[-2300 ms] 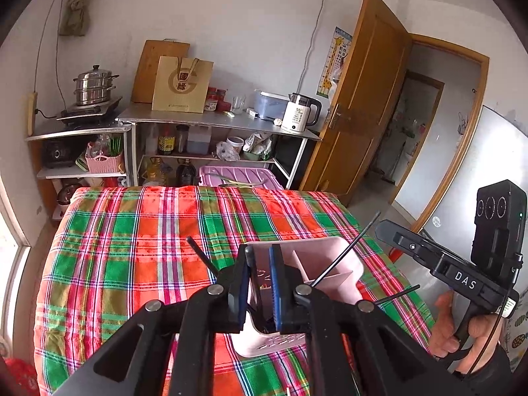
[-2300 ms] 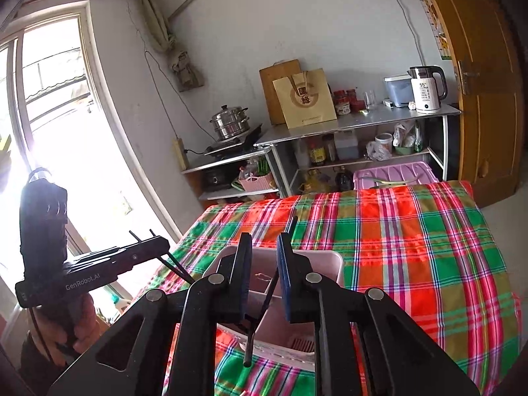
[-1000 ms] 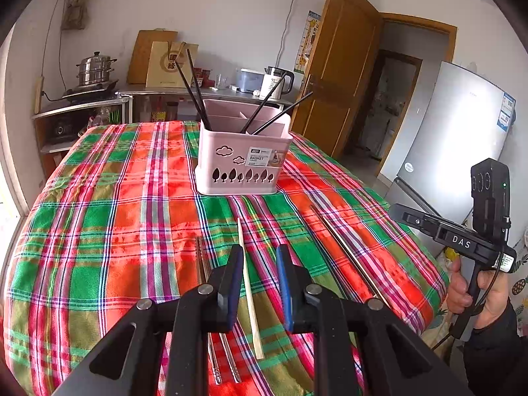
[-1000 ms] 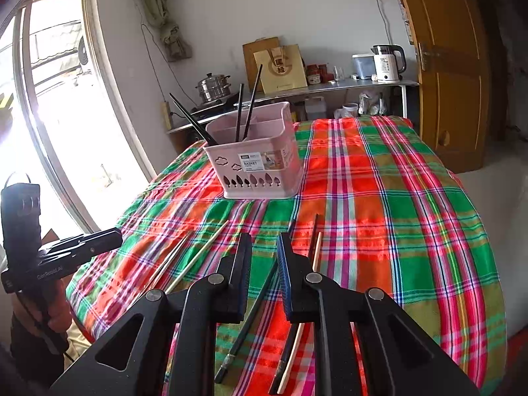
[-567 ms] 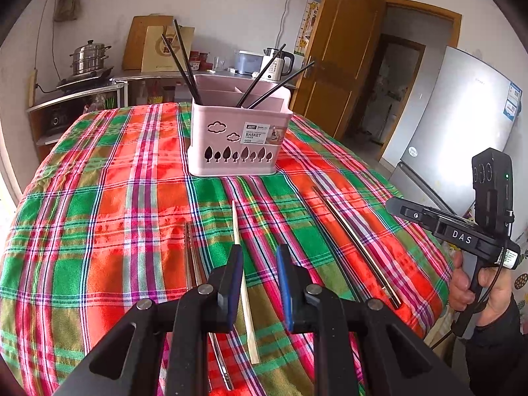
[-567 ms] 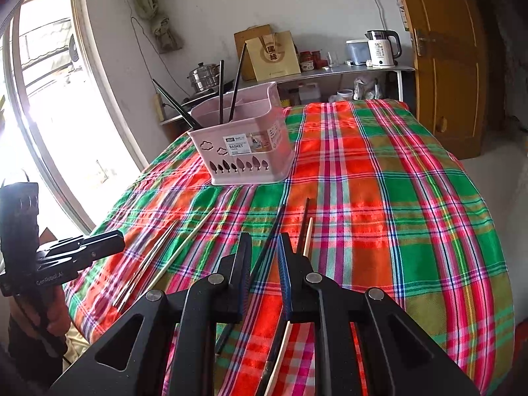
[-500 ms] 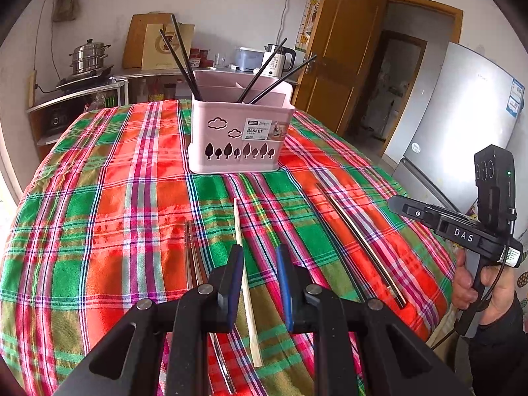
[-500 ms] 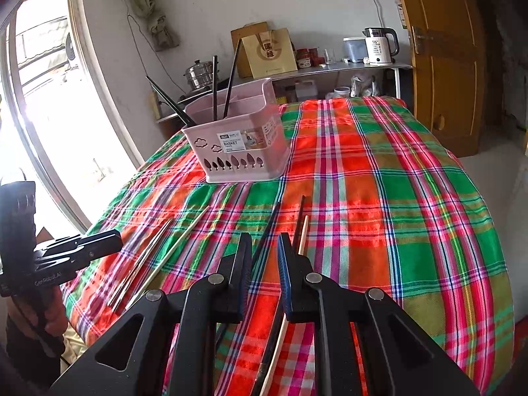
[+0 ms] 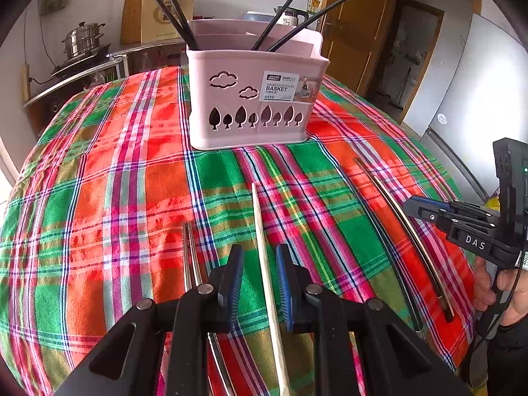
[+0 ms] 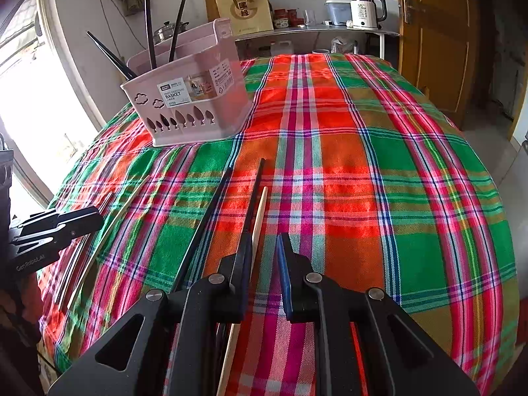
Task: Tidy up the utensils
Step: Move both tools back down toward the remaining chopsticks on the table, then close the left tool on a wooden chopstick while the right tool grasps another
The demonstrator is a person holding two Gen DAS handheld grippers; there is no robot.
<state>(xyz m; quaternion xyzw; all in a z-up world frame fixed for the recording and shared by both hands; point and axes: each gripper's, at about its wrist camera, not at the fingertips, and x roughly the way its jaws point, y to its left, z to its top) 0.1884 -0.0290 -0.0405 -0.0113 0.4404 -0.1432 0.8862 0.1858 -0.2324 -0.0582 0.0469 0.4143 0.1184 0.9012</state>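
Observation:
A pink utensil basket point(image 9: 250, 99) point(image 10: 191, 109) stands on the plaid tablecloth point(image 9: 132, 171) with several black chopsticks point(image 9: 171, 10) leaning in it. A pale wooden chopstick point(image 9: 257, 211) lies on the cloth, and my left gripper point(image 9: 259, 250) hovers low over it, open by a narrow gap with the stick showing between the pads. Metal chopsticks point(image 9: 188, 250) lie just to its left. My right gripper point(image 10: 265, 241) is also open by a narrow gap, low over the cloth. Beside its left finger lie another wooden chopstick point(image 10: 260, 211) and two black chopsticks point(image 10: 211, 211).
The rounded table edge drops away close in front of both grippers. A window point(image 10: 36, 105) is on the left and a wooden door point(image 10: 435, 33) and a fridge point(image 9: 475, 105) on the right. A metal shelf with a pot point(image 9: 82, 38) and a kettle point(image 10: 363, 10) stands behind the table.
Both grippers have come down and forward toward the cloth, so the basket and loose chopsticks look larger and nearer. The gaps between the jaws are unchanged.

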